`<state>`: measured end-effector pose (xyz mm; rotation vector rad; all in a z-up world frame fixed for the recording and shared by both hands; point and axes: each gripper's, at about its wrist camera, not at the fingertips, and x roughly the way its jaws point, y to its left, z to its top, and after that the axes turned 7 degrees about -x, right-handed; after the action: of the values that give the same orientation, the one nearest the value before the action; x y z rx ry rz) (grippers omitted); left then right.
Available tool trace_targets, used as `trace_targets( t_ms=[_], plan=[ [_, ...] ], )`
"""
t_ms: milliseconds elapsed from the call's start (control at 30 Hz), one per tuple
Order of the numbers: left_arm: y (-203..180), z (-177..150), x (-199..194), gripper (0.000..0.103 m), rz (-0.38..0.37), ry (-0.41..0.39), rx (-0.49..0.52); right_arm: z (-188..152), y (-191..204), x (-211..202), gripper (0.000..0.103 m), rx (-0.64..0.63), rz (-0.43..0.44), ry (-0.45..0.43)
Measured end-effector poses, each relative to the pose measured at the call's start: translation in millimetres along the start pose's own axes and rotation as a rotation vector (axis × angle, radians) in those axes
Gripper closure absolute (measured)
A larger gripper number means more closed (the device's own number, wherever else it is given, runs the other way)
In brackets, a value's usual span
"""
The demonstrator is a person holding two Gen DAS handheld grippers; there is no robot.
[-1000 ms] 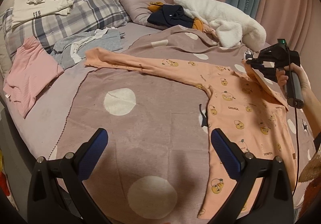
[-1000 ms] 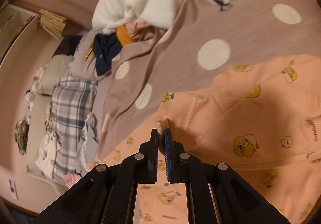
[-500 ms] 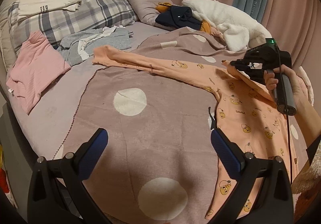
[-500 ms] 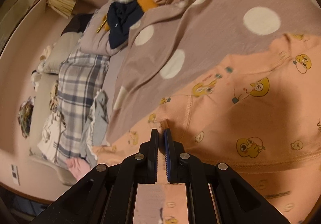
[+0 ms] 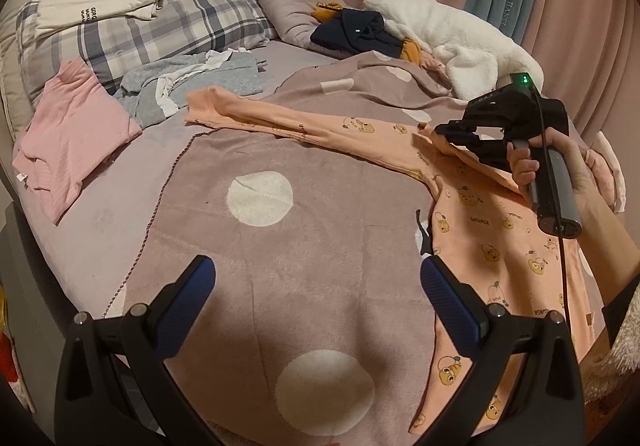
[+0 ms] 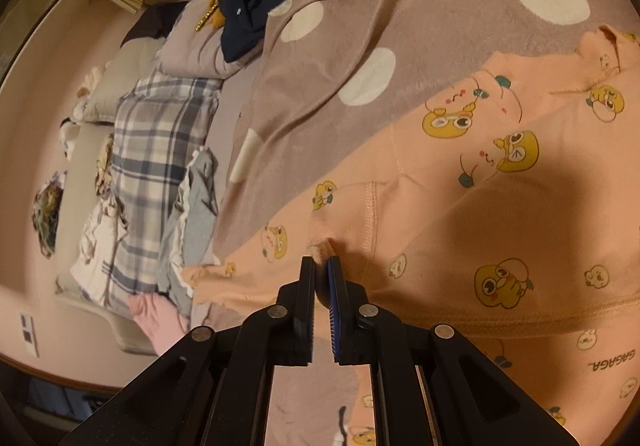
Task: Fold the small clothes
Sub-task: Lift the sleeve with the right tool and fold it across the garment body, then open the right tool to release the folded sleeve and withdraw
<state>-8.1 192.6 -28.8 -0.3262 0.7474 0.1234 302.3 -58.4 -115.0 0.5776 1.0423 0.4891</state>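
Observation:
A peach baby garment printed with yellow cartoon figures lies on the dotted mauve blanket, one long sleeve stretched out to the left. The other sleeve is lifted and folded across the body, its cuff pinched in my right gripper. In the left wrist view that gripper hangs just above the garment's upper part, held by a person's hand. My left gripper stands wide open over bare blanket, left of the garment's lower half, with nothing between its fingers.
A pink garment and a grey one lie at the bed's left. Behind them are a plaid pillow with white clothes on it, a navy bundle and a white fleece. Curtains close off the back right.
My right gripper has carried the sleeve cuff leftward and a little lower over the garment's body. The left gripper has stayed open and nearly still.

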Motion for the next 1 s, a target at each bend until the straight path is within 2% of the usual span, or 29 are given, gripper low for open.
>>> trace_targets(
  t_ms=[167, 233, 333, 400, 500, 567, 700, 800, 900, 1000],
  plan=[
    [3, 1, -1, 0.001, 0.003, 0.0, -0.019, -4, 1, -1, 0.09, 0.006, 0.016, 0.013],
    [3, 1, -1, 0.001, 0.001, -0.002, -0.019, -6, 1, -2, 0.087, 0.022, 0.06, 0.015],
    [3, 1, -2, 0.001, 0.001, -0.001, -0.024, -13, 6, -8, 0.073, 0.026, 0.111, -0.001],
    [2, 0, -3, 0.001, -0.008, 0.0, -0.023, -19, 12, -13, 0.055, 0.007, 0.105, -0.013],
    [-1, 0, -6, 0.001, -0.005, -0.003, -0.015, -27, 21, -25, 0.053, -0.033, 0.103, -0.026],
    [-1, 0, -7, 0.001, 0.011, -0.01, -0.005, -37, 24, -38, 0.049, -0.059, 0.081, -0.045],
    [6, 3, -11, 0.001, 0.01, -0.02, -0.01, -84, 25, -77, 0.021, -0.113, 0.056, -0.153],
    [16, 9, -15, 0.0, -0.039, -0.028, -0.058, -121, 16, -100, 0.019, -0.116, 0.03, -0.184],
    [22, 16, -17, 0.001, -0.046, -0.027, -0.074, -160, 5, -126, 0.018, -0.129, -0.05, -0.189],
    [28, 23, -16, 0.0, -0.074, -0.007, -0.079, -181, -1, -145, 0.018, -0.153, -0.139, -0.186]
  ],
)
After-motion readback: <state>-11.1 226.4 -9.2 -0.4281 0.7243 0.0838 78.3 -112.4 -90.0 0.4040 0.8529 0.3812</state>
